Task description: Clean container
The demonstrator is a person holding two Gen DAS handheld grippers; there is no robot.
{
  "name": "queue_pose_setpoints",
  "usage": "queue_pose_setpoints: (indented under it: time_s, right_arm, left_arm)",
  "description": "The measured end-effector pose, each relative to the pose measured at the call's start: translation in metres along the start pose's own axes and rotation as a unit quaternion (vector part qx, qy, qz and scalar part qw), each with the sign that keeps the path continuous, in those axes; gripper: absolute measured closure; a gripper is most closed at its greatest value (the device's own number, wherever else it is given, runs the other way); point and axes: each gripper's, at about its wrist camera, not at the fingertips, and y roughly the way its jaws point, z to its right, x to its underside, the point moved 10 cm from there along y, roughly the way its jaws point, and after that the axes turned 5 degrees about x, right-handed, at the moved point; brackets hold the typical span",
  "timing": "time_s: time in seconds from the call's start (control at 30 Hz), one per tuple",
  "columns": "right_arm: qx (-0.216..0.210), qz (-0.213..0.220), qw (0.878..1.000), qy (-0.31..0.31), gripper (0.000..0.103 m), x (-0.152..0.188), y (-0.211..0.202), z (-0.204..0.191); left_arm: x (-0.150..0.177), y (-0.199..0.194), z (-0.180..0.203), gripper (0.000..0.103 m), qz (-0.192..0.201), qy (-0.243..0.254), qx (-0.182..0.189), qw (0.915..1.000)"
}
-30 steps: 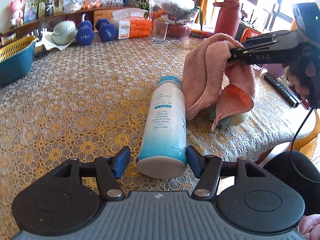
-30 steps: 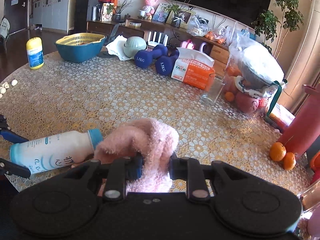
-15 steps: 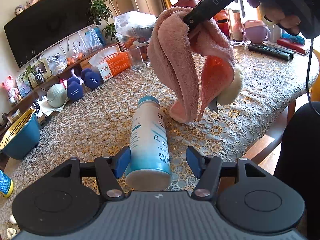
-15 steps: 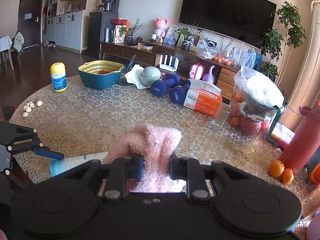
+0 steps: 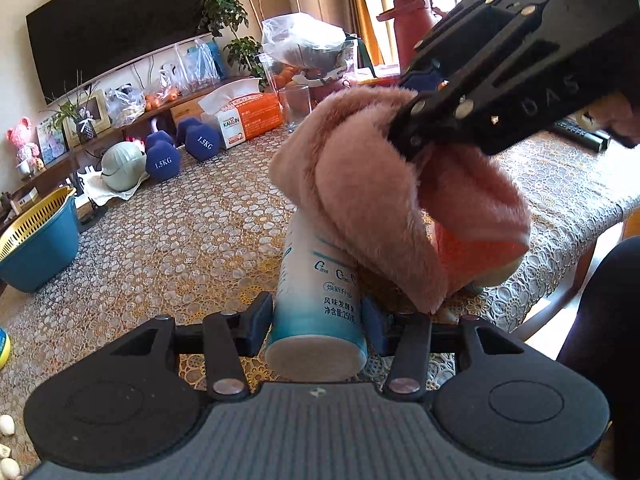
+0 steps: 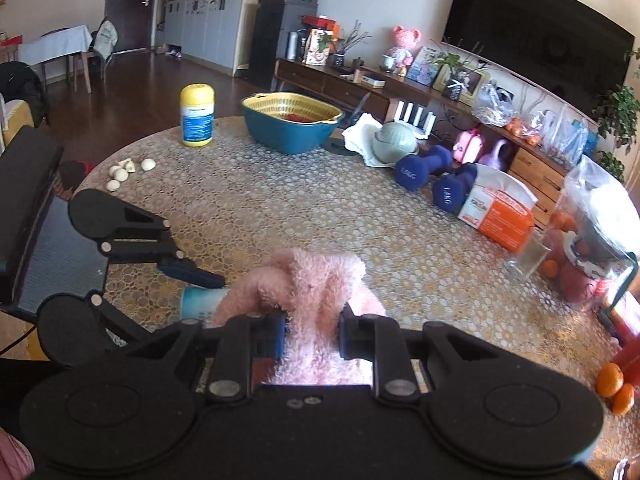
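In the left wrist view, the left tool (image 5: 318,322) sat at the bottom centre of the frame, its blue pads pressed against both sides of the bottle (image 5: 318,304), clenched on its base end. The white and teal bottle pointed away from the camera toward the middle of the frame, above the lace-covered desk (image 5: 180,248). Just beyond, a pink fluffy cloth (image 5: 360,208) draped over the far end of the bottle, hiding its cap. The right tool (image 5: 404,136) came in from the upper right, pinching the cloth tightly at its top fold

In the right wrist view, the right tool (image 6: 312,332) at lower centre gripped the same pink cloth (image 6: 316,284) between its blue pads, and the bottle (image 6: 200,304) peeked out at the cloth's left edge, with the left tool (image 6: 192,280) reaching in from the left side

Farther back on the desk stood two blue dumbbells (image 5: 180,152), an orange tissue box (image 5: 248,116) and a clear glass (image 5: 296,108) in the upper middle, and a blue basin (image 5: 36,244) with a yellow strainer at the left edge
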Motion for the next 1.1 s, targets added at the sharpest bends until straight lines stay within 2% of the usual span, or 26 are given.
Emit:
queue_pose_setpoints:
  time_s: [0.17,0.27,0.37,0.67,0.77,0.93,1.1]
  right_arm:
    - [-0.054,-0.01,0.997,-0.046,0.081,-0.01,0.024,-0.045]
    - [-0.054,-0.022,0.996,-0.07,0.08,-0.006,0.039,-0.057]
    - [-0.055,-0.026,0.997,-0.048,0.08,-0.005,0.045,-0.047]
    - [0.02,-0.049,0.999,0.008,0.08,0.007,0.066,0.023]
    - [0.044,-0.061,0.997,0.024,0.08,0.014,0.075,0.041]
    - [0.049,-0.066,0.996,0.047,0.08,0.019,0.083,0.051]
    - [0.057,-0.06,0.995,0.051,0.08,0.012,0.086,0.047]
  left_arm:
    - [0.001,0.0,-0.004,0.055,0.004,-0.012,0.011,0.9999]
    - [0.002,0.0,-0.006,0.055,0.006,-0.019,0.017,0.9997]
    - [0.001,-0.001,-0.008,0.055,0.007,-0.026,0.023,0.9994]
    - [0.0,-0.006,-0.009,0.055,0.012,-0.041,0.028,0.9987]
    - [-0.001,-0.01,-0.005,0.055,0.021,-0.015,0.017,0.9995]
    - [-0.002,-0.01,0.01,0.051,0.025,0.04,0.002,0.9989]
    - [0.006,0.001,0.012,0.049,0.004,0.05,-0.009,0.9987]
